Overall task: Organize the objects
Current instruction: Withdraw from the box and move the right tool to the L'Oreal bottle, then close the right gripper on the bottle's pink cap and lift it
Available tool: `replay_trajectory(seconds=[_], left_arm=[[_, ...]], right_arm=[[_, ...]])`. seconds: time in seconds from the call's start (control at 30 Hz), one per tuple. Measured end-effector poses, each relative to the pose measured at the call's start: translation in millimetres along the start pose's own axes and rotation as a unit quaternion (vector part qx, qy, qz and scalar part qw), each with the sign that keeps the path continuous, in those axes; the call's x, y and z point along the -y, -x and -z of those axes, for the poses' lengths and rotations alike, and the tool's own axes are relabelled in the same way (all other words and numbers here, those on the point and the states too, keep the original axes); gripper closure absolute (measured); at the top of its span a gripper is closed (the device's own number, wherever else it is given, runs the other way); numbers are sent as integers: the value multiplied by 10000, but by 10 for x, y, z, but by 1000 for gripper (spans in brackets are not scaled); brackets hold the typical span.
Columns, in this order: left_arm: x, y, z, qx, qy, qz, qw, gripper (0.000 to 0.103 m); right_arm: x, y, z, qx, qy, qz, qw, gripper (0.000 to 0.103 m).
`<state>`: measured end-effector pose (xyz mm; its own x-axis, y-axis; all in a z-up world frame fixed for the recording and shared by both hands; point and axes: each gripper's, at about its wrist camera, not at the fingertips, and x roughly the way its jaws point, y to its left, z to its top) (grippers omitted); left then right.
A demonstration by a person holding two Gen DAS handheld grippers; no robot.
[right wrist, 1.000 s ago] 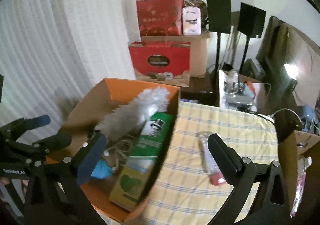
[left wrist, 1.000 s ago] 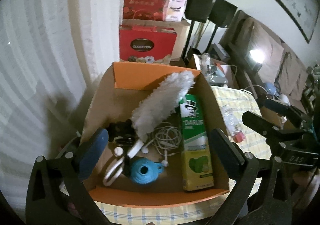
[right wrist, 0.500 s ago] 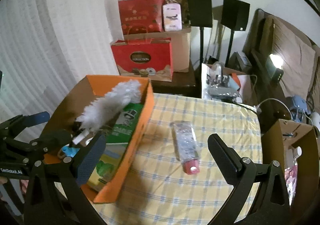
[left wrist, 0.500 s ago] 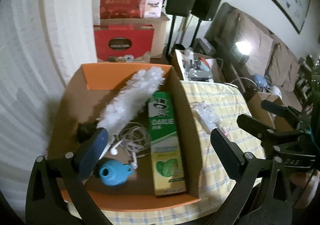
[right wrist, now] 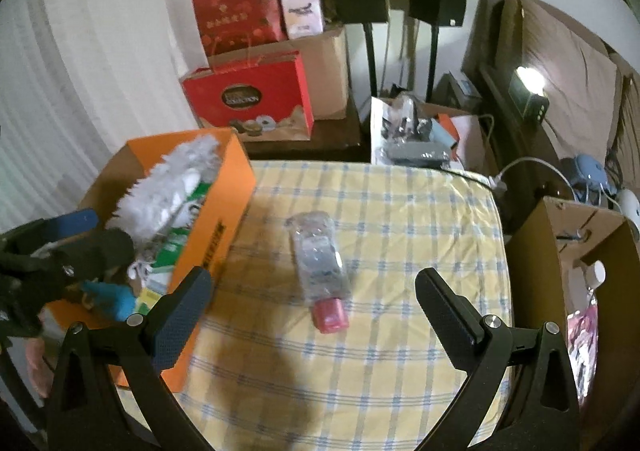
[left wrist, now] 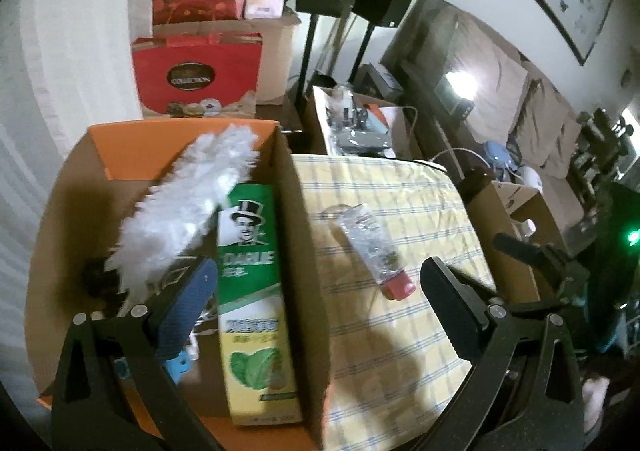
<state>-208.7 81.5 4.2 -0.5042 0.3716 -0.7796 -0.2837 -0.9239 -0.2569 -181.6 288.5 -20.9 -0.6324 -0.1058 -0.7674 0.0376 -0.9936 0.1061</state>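
Both views have been swung rightward from the orange box [right wrist: 224,211] toward the clear bottle [right wrist: 320,259] lying alone on the checked counter [right wrist: 420,235]. Left tongs [left wrist: 320,303] and right tongs [right wrist: 314,309] are held open, empty; the bottle is judged next.

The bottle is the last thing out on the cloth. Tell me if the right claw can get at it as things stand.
Probably yes. The right claw is open, with the bottle lying just ahead between its fingers' lines. Nothing on the cloth blocks the way; the box stands off to the left.
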Motion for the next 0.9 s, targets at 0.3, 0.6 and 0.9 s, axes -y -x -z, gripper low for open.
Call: replay_trajectory(seconds=[0.3,0.6,0.9], left_arm=[[302,-250,-68,-236,-174,120,9995,15],[509,-594,-152,-712,-250,166,9970,44],[636,-849,-212,-936,-228,57,9953,52]], right_arm=[[189,-398,232,-490,-32,-13,9988,34],[287,-643,420,-492,-276,-342,9978,63],[302,-851,465,-536,-327,-509,9967,66]])
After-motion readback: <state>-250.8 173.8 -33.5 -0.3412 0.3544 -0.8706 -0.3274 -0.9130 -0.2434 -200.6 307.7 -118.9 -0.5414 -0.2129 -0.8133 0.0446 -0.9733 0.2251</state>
